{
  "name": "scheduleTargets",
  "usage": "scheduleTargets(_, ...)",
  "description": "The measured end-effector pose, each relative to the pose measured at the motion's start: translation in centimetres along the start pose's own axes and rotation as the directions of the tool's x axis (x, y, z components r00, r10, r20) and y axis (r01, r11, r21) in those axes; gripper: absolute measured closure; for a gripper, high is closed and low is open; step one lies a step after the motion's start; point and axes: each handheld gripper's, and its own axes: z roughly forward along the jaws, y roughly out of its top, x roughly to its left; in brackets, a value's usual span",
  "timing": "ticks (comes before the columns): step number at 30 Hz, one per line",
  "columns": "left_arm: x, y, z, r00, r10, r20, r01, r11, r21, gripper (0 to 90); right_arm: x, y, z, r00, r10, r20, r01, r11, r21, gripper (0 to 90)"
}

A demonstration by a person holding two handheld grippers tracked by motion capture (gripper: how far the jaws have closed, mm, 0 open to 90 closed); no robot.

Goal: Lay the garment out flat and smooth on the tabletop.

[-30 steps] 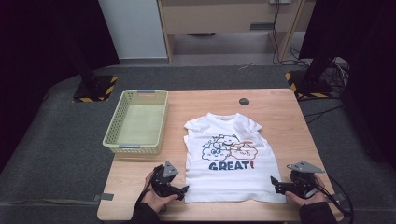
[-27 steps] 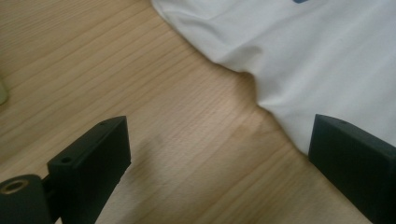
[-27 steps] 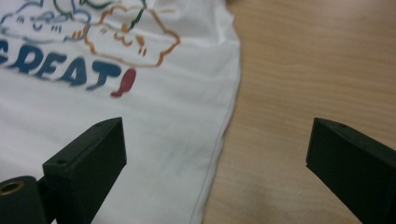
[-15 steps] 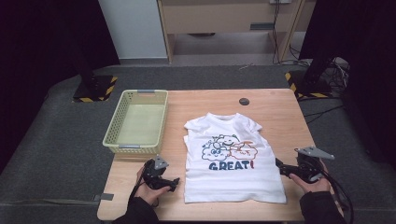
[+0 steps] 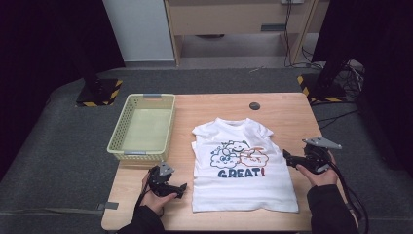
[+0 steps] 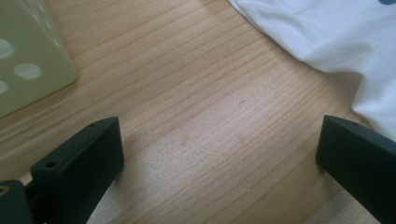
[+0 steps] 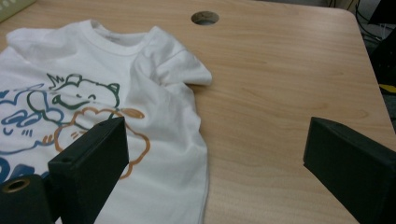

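High view: white T-shirt [image 5: 242,165] lying flat, print up, on wooden table [image 5: 282,109], right of green basket [image 5: 143,126]. Left gripper [image 5: 181,187] resting near shirt's lower left edge, jaws having just been opening, now wide apart, gripping nothing. Right gripper [image 5: 287,158] hovering beside shirt's right edge, jaws spread, empty.
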Motion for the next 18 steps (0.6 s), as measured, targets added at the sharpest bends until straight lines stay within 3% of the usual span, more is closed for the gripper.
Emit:
scheduleTargets(7, 0.2, -0.2, 0.2, 0.9999, 0.009, 0.009, -0.009, 0.9995, -0.029, 0.2, -0.1, 1.6, 1.2, 1.0000, -0.008, 0.006, 0.008, 1.000, -0.012, 6.9)
scheduleTargets(18, 0.3, -0.3, 0.0, 0.9993, 0.029, 0.025, -0.029, 0.9992, -0.027, 0.1, 0.7, 4.0, 3.7, 0.9998, -0.020, 0.002, 0.020, 1.000, -0.009, 7.6)
